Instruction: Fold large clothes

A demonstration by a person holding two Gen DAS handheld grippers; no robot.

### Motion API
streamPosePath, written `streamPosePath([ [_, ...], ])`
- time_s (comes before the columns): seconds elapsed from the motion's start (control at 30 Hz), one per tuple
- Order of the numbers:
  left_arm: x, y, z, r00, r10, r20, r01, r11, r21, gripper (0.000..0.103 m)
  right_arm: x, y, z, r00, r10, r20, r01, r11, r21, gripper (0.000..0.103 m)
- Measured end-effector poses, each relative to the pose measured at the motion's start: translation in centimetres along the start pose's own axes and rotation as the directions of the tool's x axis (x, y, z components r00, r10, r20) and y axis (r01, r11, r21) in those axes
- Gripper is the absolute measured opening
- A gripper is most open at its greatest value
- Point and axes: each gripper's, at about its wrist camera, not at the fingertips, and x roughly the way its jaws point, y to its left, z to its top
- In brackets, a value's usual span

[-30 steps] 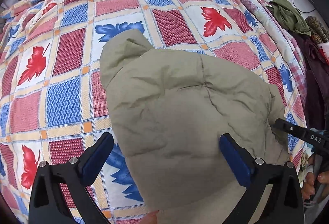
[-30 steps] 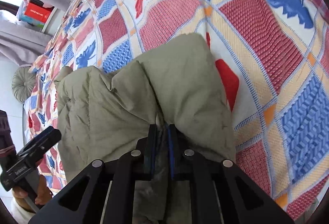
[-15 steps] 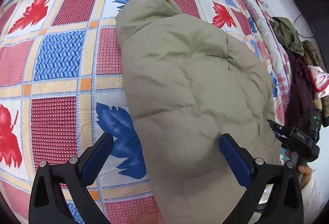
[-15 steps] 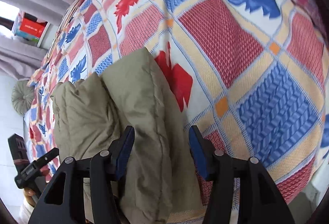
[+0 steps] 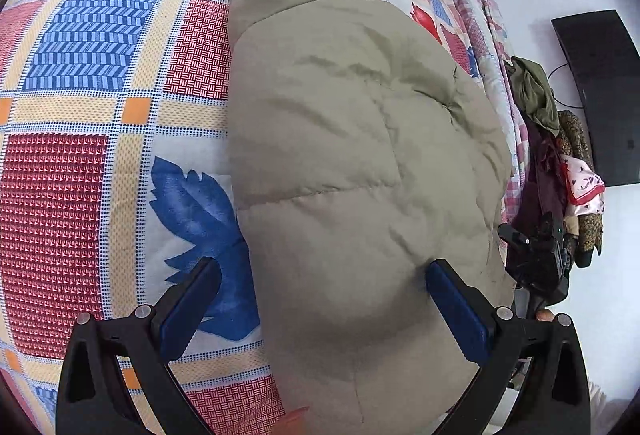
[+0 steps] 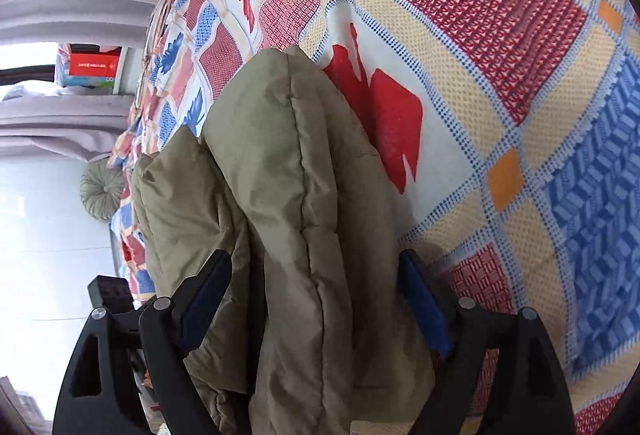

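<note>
Garment: the puffy olive-khaki quilted jacket (image 5: pixel 352 163) lies folded into a thick bundle on the patchwork bedspread of red, blue and cream squares with leaf prints (image 5: pixel 92 139), its near end at the bed's front edge, under both grippers.

Risk, spring-back: the padded layers look lofty, so I judge the fold may puff open once nothing pins it, most likely at the rounded near end.

Risk, snagging: the right gripper (image 6: pixel 316 299) straddles the jacket's raised ridge (image 6: pixel 304 203); pulling away at a slant could drag that ridge sideways and undo the stack.

Risk, sliding: the bundle sits at the bed's edge, so a push from either tool could tip it toward the floor.

Right claw: its jaws are opening, already spread wide, with the ridge of fabric between the blue pads; the pads appear beside the cloth, not pinching it.

Left claw: the left gripper (image 5: pixel 320 307) stands wide apart, gripping nothing; one blue pad (image 5: pixel 456 315) rests against the jacket's surface, the other hangs over the bedspread beside it.

Background: a heap of dark clothes (image 5: pixel 556 163) hangs beyond the bed, well apart.
</note>
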Motion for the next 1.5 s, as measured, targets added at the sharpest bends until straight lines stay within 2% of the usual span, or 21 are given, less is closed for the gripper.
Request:
streamPosePath([
  [0.03,0.1,0.0,0.1,1.0,-0.008,-0.001,0.008,1.0,-0.004,0.103,0.2,0.2,0.2,1.0,0.01,-0.001,-0.01,1.0,-0.004,0.1],
  [0.07,0.2,0.0,0.2,1.0,-0.016,-0.002,0.016,1.0,-0.005,0.103,0.3,0.5,0.4,1.0,0.027,0.001,-0.027,0.999,-0.017,0.103],
  [0.2,0.4,0.1,0.3,0.999,-0.046,-0.016,0.046,0.999,0.01,0.103,0.5,3.3,0.7,0.999,0.038,-0.029,-0.042,0.989,-0.141,0.103],
  [0.27,1.0,0.0,0.4,0.997,-0.065,-0.031,0.066,0.998,0.02,0.103,1.1,5.1,0.4,0.997,-0.039,-0.06,0.023,0.968,-0.252,0.103],
  [0.3,1.3,0.0,0.5,0.997,-0.072,-0.037,0.073,0.997,0.021,0.103,1.7,6.0,0.2,0.991,-0.11,-0.073,0.081,0.944,-0.32,0.103],
  [0.37,2.0,0.1,0.7,0.994,-0.096,-0.049,0.097,0.995,0.022,0.103,3.0,7.0,0.0,0.968,-0.24,-0.076,0.187,0.886,-0.424,0.103],
  [0.4,2.3,0.3,0.8,0.993,-0.11,-0.053,0.111,0.994,0.017,0.103,3.5,7.2,0.0,0.958,-0.278,-0.067,0.219,0.864,-0.454,0.103],
  [0.43,2.6,0.5,1.0,0.99,-0.129,-0.061,0.13,0.992,0.009,0.103,3.9,7.1,0.3,0.956,-0.286,-0.068,0.225,0.861,-0.456,0.103],
  [0.5,3.2,1.1,1.2,0.984,-0.161,-0.078,0.159,0.987,-0.025,0.103,4.5,6.1,1.4,0.965,-0.238,-0.105,0.179,0.899,-0.399,0.103],
  [0.6,3.9,1.8,1.3,0.975,-0.205,-0.081,0.201,0.978,-0.058,0.103,5.5,4.2,2.7,0.975,-0.118,-0.187,0.062,0.958,-0.28,0.103],
  [0.77,5.4,1.6,1.3,0.959,-0.266,-0.1,0.255,0.961,-0.106,0.103,6.9,3.4,2.9,0.961,0.014,-0.276,-0.076,0.974,-0.213,0.103],
  [0.83,5.7,1.0,1.1,0.964,-0.243,-0.104,0.234,0.968,-0.096,0.103,7.2,4.0,2.4,0.951,0.034,-0.309,-0.108,0.968,-0.225,0.103],
  [0.87,5.9,0.4,1.1,0.968,-0.227,-0.105,0.218,0.972,-0.09,0.103,7.5,4.5,2.3,0.948,0.019,-0.317,-0.102,0.964,-0.247,0.103],
  [0.97,6.4,-1.3,1.0,0.987,-0.133,-0.088,0.128,0.99,-0.061,0.103,8.3,5.2,2.1,0.949,-0.03,-0.315,-0.061,0.959,-0.277,0.103],
  [1.1,6.4,-4.1,0.3,0.998,-0.019,-0.057,0.021,0.999,0.032,0.103,8.4,5.5,1.7,0.957,-0.067,-0.282,-0.012,0.962,-0.272,0.103],
  [1.2,5.9,-5.5,-0.1,1.0,0.012,-0.02,-0.011,0.998,0.067,0.092,8.1,6.1,1.1,0.962,-0.097,-0.254,0.025,0.961,-0.274,0.103],
  [1.27,5.3,-6.4,-0.3,1.0,0.021,0.004,-0.021,0.996,0.092,0.082,7.6,6.1,0.7,0.967,-0.092,-0.237,0.027,0.964,-0.265,0.099],
  [1.33,4.8,-6.9,-0.5,1.0,0.02,0.016,-0.021,0.994,0.103,0.077,7.1,6.0,0.6,0.972,-0.068,-0.225,0.012,0.97,-0.242,0.082],
  [1.43,3.8,-7.3,-0.4,1.0,0.008,0.027,-0.011,0.994,0.112,0.075,6.4,6.7,0.1,0.975,-0.03,-0.222,-0.022,0.974,-0.227,0.061],
  [1.5,2.7,-7.1,-0.4,0.999,-0.005,0.033,0.001,0.994,0.111,0.075,6.1,7.5,-0.3,0.975,-0.033,-0.218,-0.022,0.969,-0.246,0.055],
])
